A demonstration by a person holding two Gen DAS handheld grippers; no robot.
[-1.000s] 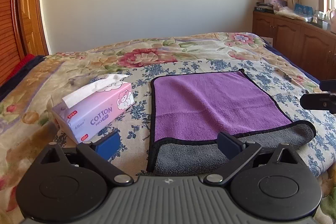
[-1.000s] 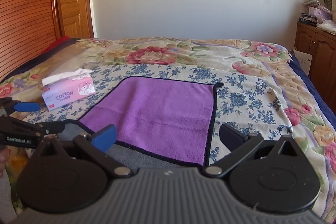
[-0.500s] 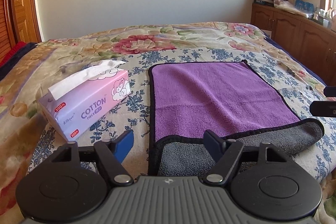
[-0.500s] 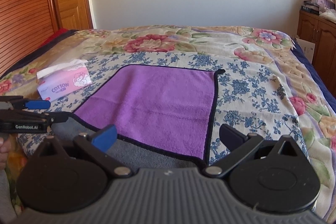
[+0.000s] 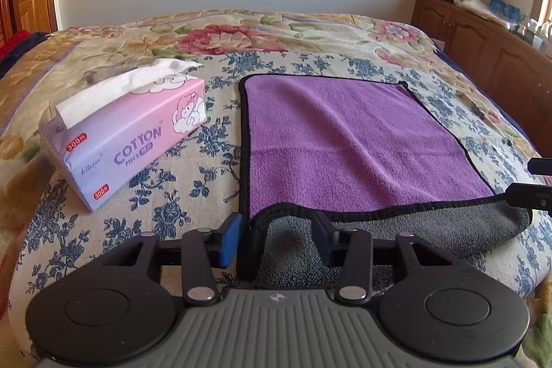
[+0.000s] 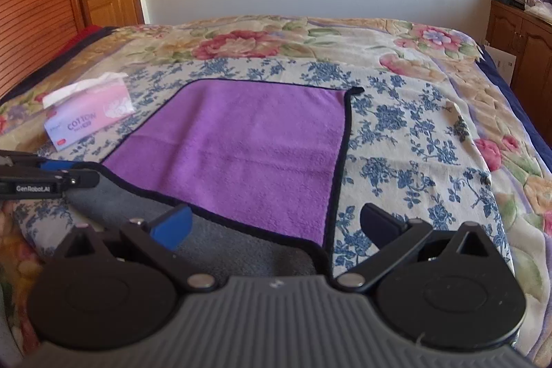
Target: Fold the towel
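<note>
**Both grippers at near hem of towel, grip not yet made**

Left wrist view: purple towel (image 5: 348, 140) lies flat on a floral bed (image 5: 310, 33), centre to right of frame, w/ its near edge turned up to show the grey underside along the bottom. Left gripper (image 5: 276, 230) sits at lower centre, fingers apart and straddling the near left corner's black hem; nothing clamped. A pink tissue box (image 5: 127, 133) stands at left of frame, just beside the towel's left edge but apart from it. Right gripper's tip pokes in at the right edge, touching or just over the grey fold; can't tell which.

Right wrist view: same towel (image 6: 248, 143) fills frame centre. Right gripper (image 6: 276, 223) at bottom, fingers wide apart over the near right corner, holding nothing. Left gripper (image 6: 48, 180) shows at mid left.

Risks, as judgement: either gripper may pinch bedsheet along w/ the hem, or catch only one layer of the turned-up edge, so the corner slips mid-fold. Uneven lift btw the two sides would skew the fold. A leftward swing could knock the tissue box.
</note>
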